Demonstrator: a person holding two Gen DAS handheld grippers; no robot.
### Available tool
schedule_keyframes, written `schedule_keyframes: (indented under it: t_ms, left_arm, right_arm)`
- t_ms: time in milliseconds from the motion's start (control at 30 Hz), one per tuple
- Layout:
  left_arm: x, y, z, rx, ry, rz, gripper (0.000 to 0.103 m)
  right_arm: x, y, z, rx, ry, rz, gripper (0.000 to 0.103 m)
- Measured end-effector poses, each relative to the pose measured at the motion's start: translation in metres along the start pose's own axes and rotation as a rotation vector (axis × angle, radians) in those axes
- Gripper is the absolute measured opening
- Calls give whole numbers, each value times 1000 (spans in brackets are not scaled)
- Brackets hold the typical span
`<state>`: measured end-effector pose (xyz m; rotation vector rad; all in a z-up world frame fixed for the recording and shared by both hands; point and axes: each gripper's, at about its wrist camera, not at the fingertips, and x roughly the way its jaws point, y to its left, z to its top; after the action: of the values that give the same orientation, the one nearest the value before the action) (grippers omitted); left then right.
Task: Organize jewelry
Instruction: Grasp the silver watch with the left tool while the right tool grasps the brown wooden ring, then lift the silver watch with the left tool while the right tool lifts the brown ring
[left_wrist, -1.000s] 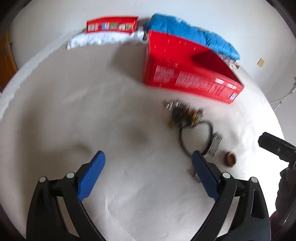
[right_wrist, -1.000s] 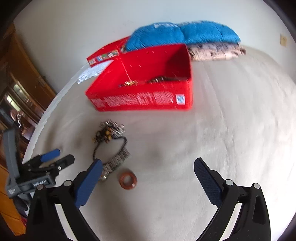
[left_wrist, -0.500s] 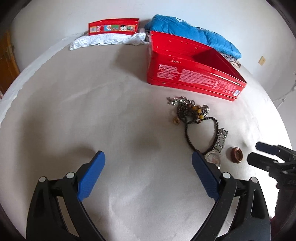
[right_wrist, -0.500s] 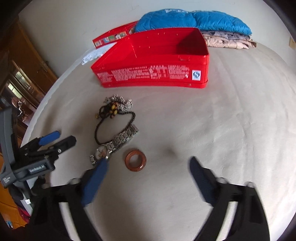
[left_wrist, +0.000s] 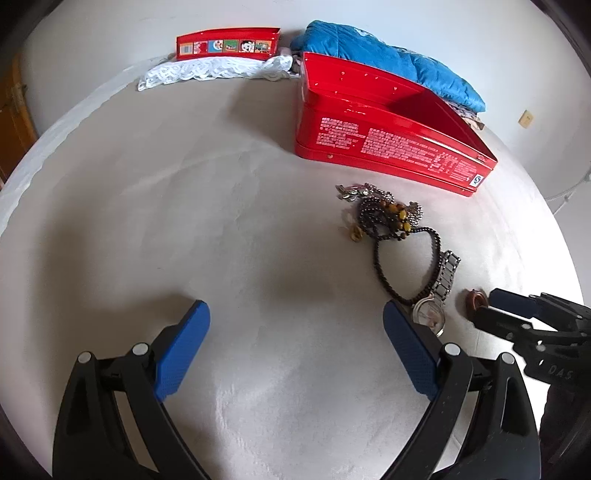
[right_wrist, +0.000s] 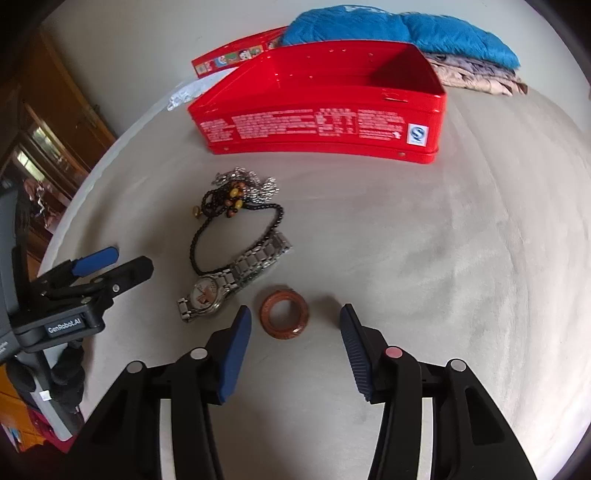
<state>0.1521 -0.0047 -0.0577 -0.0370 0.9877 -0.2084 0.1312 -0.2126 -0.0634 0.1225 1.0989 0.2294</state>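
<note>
Right tool (right_wrist: 293, 325) gapes empty just short of the brown ring (right_wrist: 283, 314) on the matte beige bed (right_wrist: 424, 240), beside a steel-link watch (right_wrist: 221, 284); left tool (left_wrist: 295, 321) wide open, empty

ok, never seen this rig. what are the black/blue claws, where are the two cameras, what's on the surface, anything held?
No robot: a person carries two handheld grippers, each with a fisheye camera looking along its fingers. One view is from the left gripper, the other from the right gripper; each also sees the other. Both are open and hold nothing. On the beige surface lie a brown ring, just ahead of the right gripper, a silver watch, a black bead necklace tangled with other pieces, and an open red tin.
</note>
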Motion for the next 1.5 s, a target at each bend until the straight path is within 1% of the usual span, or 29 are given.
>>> schedule_keyframes:
  t_ms: [67, 133, 167, 233, 267, 400, 533, 667, 767, 867, 1033, 1100, 1233, 1300, 1333, 1400, 1433, 1500]
  left_arm:
    - [-1, -1, -1, 5, -4, 3, 94]
    - [-1, -2, -1, 7, -2, -1, 94]
    - [0, -2, -1, 8, -1, -3, 94]
    - [0, -3, -2, 9, 1, -3, 94]
    - [0, -3, -2, 9, 1, -2, 94]
    - [2, -4, -1, 10, 0, 3, 94]
    - [4, -11, -2, 31, 8, -35, 94]
    - [7, -24, -1, 50, 35, -84, 92]
    - [8, -40, -2, 87, 66, -105, 77]
    - [10, -52, -2, 111, 80, -114, 76]
    - [16, -72, -3, 163, 110, -97, 72]
    - [19, -79, -2, 183, 124, -101, 67]
    - [24, -95, -2, 224, 139, -86, 58]
    - [23, -98, -5, 238, 137, -78, 48]
    - [23, -99, -6, 243, 135, -78, 45]
    - [23, -100, -6, 245, 129, -68, 33]
    - [24, -100, -6, 246, 124, -68, 31]
    - [24, -99, -8, 242, 109, -76, 30]
  right_arm:
    - [3, 8, 0, -29, -3, -41, 49]
    - [5, 12, -1, -47, -7, -68, 45]
    - [6, 14, -2, -58, -12, -91, 41]
    - [6, 16, -2, -67, -18, -104, 36]
    - [6, 16, -2, -66, -19, -103, 30]
    - [1, 7, -2, -33, -23, -68, 30]
    - [-14, -6, -1, 11, -59, -53, 30]
    - [-24, -20, 1, 54, -92, -63, 30]
    - [-29, -32, 1, 88, -98, -44, 30]
    - [-32, -36, 3, 100, -104, -32, 30]
    - [-34, -37, 1, 92, -104, -19, 30]
    - [-34, -38, 1, 94, -103, -15, 30]
    - [-35, -42, 0, 107, -106, -6, 30]
    - [-36, -44, 0, 113, -109, -3, 30]
    - [-37, -45, 0, 116, -111, -1, 30]
    - [-37, -46, 0, 119, -112, 3, 30]
    - [-37, -45, 0, 119, -112, 4, 30]
    - [-37, -46, 0, 118, -111, 11, 30]
